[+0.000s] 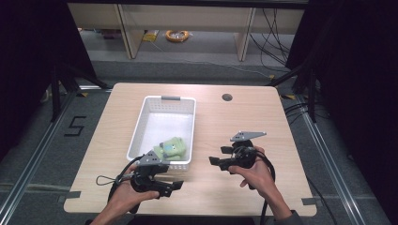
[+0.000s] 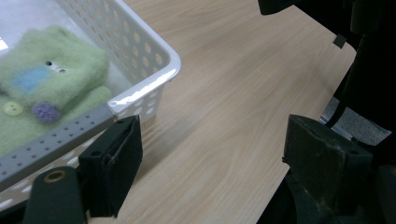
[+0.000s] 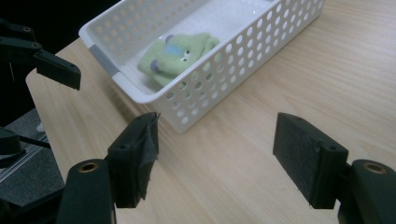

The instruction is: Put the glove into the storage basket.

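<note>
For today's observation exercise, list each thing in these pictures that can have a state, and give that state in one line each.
Left gripper: open, holding nothing, just outside the basket's near end.
Right gripper: open, holding nothing, over bare table to the basket's right.
White basket: upright on the table, no lid.
Green plush toy: lying inside the basket at its near end, not gripped.
Table: bare wood around the basket.

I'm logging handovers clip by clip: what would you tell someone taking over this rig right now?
Left hand-held gripper: open, holding nothing, just off the basket's near end.
Right hand-held gripper: open, holding nothing, over bare table right of the basket.
Green plush toy: lying inside the white basket, at its near end.
Done: toy sits in the basket.
Left: nothing obvious; the grippers could probably pull back.
</note>
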Action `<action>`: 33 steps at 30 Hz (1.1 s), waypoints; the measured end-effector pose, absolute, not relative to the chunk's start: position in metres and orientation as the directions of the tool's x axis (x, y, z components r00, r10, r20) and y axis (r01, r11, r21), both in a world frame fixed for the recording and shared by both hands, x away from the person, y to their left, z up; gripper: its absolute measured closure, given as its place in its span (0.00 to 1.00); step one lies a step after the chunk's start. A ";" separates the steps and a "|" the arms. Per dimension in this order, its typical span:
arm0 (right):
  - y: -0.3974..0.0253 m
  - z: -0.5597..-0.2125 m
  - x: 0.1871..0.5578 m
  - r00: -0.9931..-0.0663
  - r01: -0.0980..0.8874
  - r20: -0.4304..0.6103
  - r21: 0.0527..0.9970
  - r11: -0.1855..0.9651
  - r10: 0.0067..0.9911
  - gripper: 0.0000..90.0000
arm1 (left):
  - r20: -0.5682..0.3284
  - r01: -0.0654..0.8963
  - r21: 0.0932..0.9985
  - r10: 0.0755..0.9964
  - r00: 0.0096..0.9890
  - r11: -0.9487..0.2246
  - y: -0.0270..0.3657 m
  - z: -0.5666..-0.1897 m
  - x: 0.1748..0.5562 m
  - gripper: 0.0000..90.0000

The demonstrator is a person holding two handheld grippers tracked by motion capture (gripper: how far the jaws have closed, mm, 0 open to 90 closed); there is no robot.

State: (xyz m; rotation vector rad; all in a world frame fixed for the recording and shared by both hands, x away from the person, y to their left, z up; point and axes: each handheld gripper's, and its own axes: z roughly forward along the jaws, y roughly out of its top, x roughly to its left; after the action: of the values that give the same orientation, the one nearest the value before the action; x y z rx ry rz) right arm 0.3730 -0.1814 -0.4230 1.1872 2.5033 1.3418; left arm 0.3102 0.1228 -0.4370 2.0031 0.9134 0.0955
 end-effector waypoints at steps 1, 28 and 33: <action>-0.183 -0.424 0.372 -0.702 0.595 0.276 0.735 0.327 0.656 0.36 | -0.277 0.565 0.759 0.625 0.729 -0.323 0.123 -0.438 0.309 0.21; -0.206 -0.443 0.345 -0.684 0.625 0.316 0.719 0.304 0.658 0.32 | -0.270 0.563 0.750 0.616 0.740 -0.348 0.118 -0.466 0.293 0.19; -0.208 -0.447 0.338 -0.684 0.630 0.323 0.714 0.306 0.655 0.31 | -0.268 0.568 0.744 0.621 0.737 -0.352 0.117 -0.471 0.289 0.19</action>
State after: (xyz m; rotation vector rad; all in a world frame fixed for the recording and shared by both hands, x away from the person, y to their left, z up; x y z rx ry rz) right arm 0.3379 -0.2082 -0.4473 1.2375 2.5154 1.3537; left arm 0.2894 0.1169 -0.4711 2.0414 0.8986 0.0753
